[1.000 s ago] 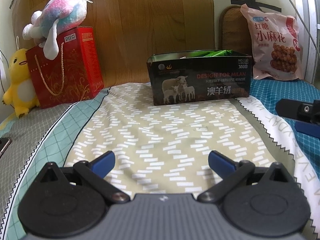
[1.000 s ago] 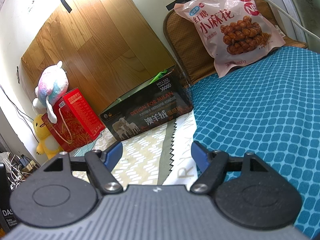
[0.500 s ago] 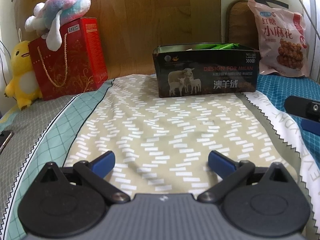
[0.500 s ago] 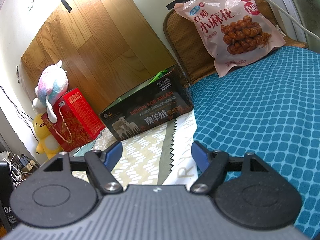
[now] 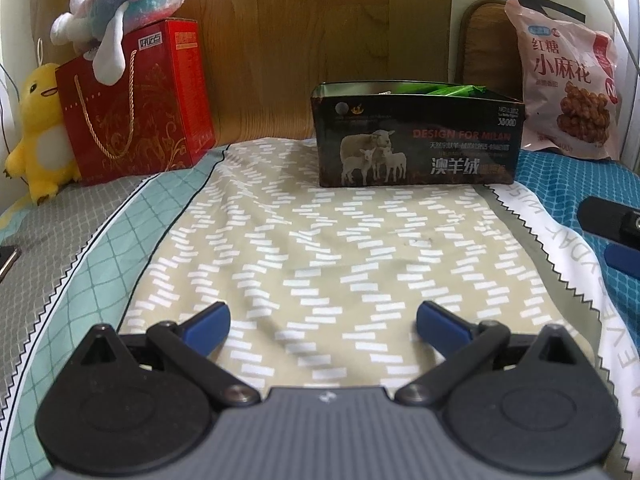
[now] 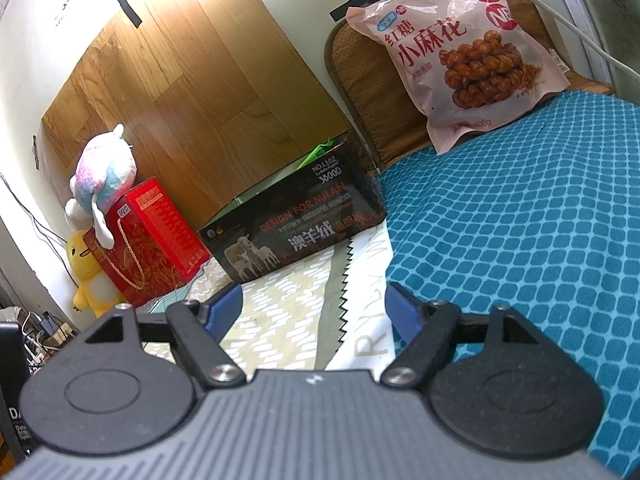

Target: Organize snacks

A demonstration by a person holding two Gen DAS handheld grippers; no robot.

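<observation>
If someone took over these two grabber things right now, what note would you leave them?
Left gripper: open, empty, low over the beige bedspread.
Right gripper: open, empty, over the seam between the beige and the blue cover.
Black box: upright at the headboard, green packets already inside.
Pink snack bag: leaning on the backrest to the box's right, untouched.
Left to do, probably: right gripper takes the bag and puts it in the box.
</observation>
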